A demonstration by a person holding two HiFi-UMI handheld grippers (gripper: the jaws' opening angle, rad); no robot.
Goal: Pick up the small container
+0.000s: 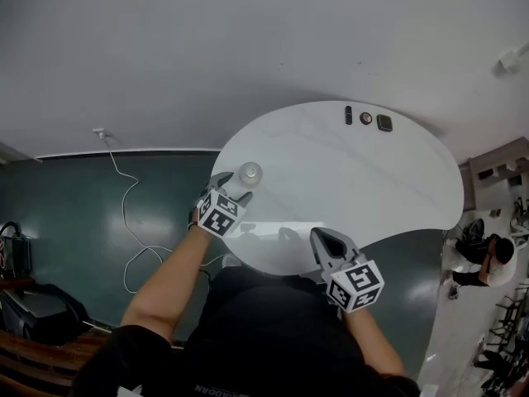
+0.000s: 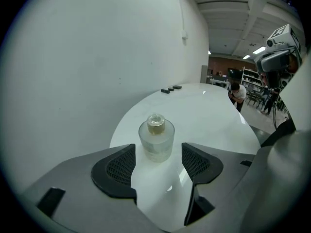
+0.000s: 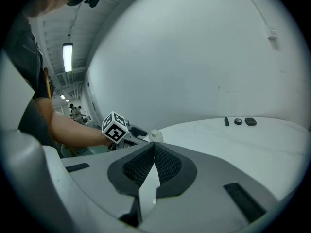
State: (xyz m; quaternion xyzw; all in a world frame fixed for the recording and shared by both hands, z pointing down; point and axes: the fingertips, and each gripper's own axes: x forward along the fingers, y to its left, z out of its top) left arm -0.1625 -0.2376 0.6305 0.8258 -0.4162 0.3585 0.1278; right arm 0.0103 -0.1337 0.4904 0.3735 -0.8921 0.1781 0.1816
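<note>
A small frosted glass container [image 2: 156, 140] with a narrow neck stands upright on the white table [image 2: 204, 115], near its left edge [image 1: 250, 174]. My left gripper [image 2: 158, 166] is open, its two dark pads on either side of the container's near face without touching it. In the head view the left gripper [image 1: 225, 190] sits just in front of the container. My right gripper [image 3: 153, 165] is shut with nothing between its pads and hovers over the table's near edge [image 1: 331, 246]. The right gripper view also catches the container [image 3: 155, 135] beyond the left gripper's marker cube [image 3: 114, 127].
Three small dark items [image 1: 365, 119] lie in a row at the table's far edge. A white cable [image 1: 124, 205] runs across the green floor to the left. A person [image 1: 483, 259] stands at the far right, beside shelving.
</note>
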